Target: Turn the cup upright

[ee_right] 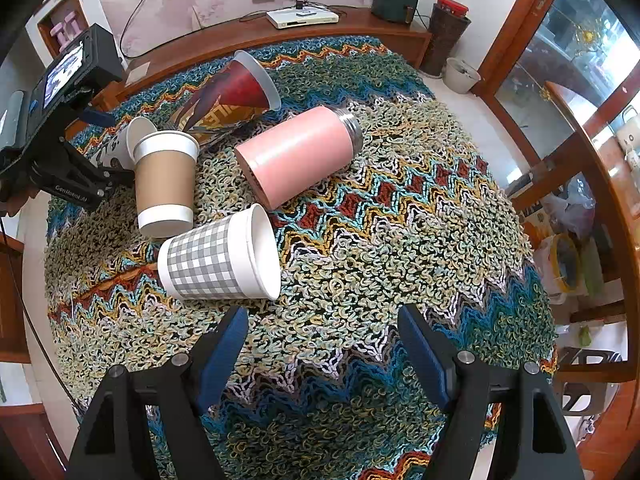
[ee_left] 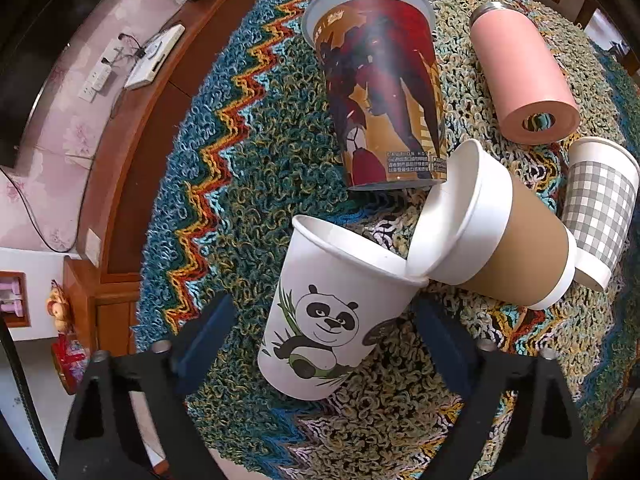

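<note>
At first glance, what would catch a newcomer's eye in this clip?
Five cups lie tipped in a cluster on a loud zigzag rug. The panda cup sits between the open left gripper fingers, rim against the brown-sleeved cup. The checked cup lies just ahead of the open right gripper.

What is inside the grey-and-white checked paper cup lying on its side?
The grey-and-white checked paper cup opens toward the right wrist camera: only plain white inner wall shows, no contents. Its bottom stays hidden past the rim.
</note>
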Demonstrator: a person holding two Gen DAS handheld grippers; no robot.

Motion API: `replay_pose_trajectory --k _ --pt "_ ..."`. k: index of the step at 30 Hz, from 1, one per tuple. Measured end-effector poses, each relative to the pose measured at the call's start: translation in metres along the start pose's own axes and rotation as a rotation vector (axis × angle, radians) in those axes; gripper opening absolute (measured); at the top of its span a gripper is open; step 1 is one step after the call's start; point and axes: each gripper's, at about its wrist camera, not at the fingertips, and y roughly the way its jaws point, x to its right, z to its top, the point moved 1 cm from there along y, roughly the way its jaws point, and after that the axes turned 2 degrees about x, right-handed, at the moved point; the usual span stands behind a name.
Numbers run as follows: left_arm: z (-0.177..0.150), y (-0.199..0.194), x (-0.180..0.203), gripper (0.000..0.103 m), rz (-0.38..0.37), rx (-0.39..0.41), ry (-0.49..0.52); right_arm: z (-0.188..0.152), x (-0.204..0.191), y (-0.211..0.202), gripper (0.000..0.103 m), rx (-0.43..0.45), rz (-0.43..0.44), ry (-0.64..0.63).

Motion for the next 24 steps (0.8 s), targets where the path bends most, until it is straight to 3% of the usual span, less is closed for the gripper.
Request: replay_pose_trajectory --k 5,7,16,24 --pt "-0.001 0.011 -0.001 0.086 -0.001 -0.03 0.002 -0.001 -0.001 0.0 0.078 -0.004 -0.002 0.002" --pt "-0.001 0.013 -0.003 0.075 -0.012 -0.03 -0.002 -0.002 -0.002 -0.002 0.078 0.001 -0.004 -0.001" --pt "-0.004 -0.001 0.0 0.074 -0.016 0.022 -0.031 -0.004 0.001 -0.006 0.078 0.0 -0.009 0.006" --pt "-0.024 -0.03 0.005 0.074 -0.062 0.031 -0.205 -0.009 0.003 -0.019 0.078 0.015 0.009 -0.008"
